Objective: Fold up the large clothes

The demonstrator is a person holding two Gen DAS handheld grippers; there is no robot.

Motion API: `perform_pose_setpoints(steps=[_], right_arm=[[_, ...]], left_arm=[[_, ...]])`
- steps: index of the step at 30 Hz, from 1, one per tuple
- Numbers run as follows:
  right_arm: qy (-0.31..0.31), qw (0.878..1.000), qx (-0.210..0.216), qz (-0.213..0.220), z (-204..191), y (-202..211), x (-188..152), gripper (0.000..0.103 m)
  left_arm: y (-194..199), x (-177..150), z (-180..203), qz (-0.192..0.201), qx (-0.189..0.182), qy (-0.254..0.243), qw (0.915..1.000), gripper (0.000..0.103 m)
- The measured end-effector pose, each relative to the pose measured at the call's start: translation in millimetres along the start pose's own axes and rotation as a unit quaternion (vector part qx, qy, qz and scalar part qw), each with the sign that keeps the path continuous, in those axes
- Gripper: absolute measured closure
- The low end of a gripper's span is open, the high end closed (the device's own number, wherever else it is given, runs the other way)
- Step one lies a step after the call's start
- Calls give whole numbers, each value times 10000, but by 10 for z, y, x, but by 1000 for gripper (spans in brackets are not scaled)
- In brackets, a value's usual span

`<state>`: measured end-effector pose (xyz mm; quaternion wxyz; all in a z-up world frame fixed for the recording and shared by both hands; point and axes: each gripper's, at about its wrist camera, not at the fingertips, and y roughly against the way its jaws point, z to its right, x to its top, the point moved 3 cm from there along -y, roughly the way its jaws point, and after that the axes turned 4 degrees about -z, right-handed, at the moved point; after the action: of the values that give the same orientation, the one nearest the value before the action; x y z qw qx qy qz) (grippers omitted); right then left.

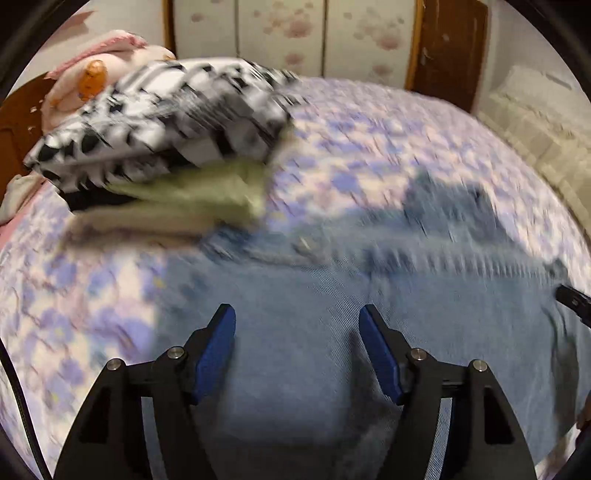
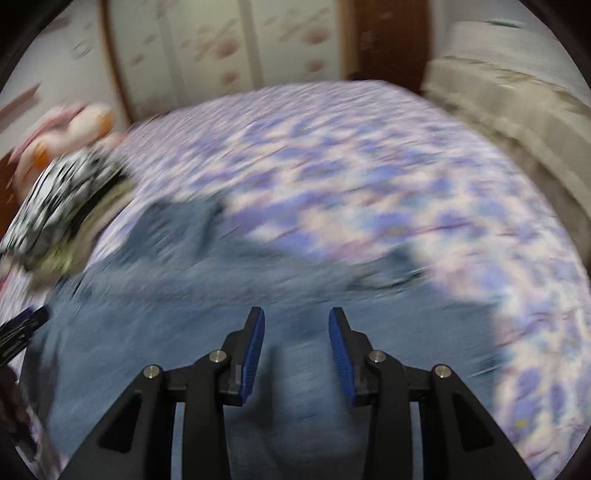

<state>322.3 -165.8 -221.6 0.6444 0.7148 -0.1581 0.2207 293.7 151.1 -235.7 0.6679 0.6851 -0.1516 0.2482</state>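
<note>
A: Where do your two tools stand?

B: Your left gripper point(image 1: 297, 328) sits over the blue denim jeans point(image 1: 303, 332), its blue pads point(image 1: 218, 350) spread wide with nothing between them. Your right gripper point(image 2: 296, 332) is likewise parted and empty above the same jeans point(image 2: 207, 302), though its gap is narrower. Whether either one touches the cloth, you cannot tell; both views are blurred.

A: And where do the jeans lie?

B: Spread across the near part of the bed, on the purple flowered bedspread point(image 1: 369, 147). They fill the lower half of each view, with a riveted seam line point(image 1: 424, 254) running across in the left wrist view.

A: What else lies on the bed?

B: At the far left, a stack of folded clothes point(image 1: 166, 122): a black-and-white patterned piece on top, a pale green piece point(image 1: 207, 192) beneath. Behind it rests a pink soft toy point(image 1: 96, 62). A beige folded blanket point(image 2: 509, 122) lies along the bed's right edge. Flowered closet doors point(image 1: 295, 33) stand beyond.
</note>
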Motion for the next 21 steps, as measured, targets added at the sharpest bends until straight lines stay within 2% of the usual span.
perform_pose_setpoints(steps=[2,4,6,11,14,17,21], right_arm=[[147,9989,-384,-230,-86,-177,-87,67],[61,9990,-407,-159,13,-200,-173,68],[-169,9941,-1073,-78,335,-130,-249,68],[-673,9836,-1672,-108,1110,27,-433,66],[-941,9833,-1548,-167,1284,117,-470,62],[-988,9819,-1589,-286,1264,185,-477,62],[-1222,9869,-1031,-190,1002,438,-526,60]], left_arm=[[-92,-122,43,-15,183,-121,9998,34],[-104,-200,-32,142,206,-98,9996,29],[-150,-207,-175,68,366,-64,9993,21],[-168,-223,-480,32,390,-90,9992,20],[-136,-207,-477,50,443,-199,9988,20],[-61,-196,-480,-128,421,-60,9990,20],[162,-199,-437,-227,298,76,9993,20]])
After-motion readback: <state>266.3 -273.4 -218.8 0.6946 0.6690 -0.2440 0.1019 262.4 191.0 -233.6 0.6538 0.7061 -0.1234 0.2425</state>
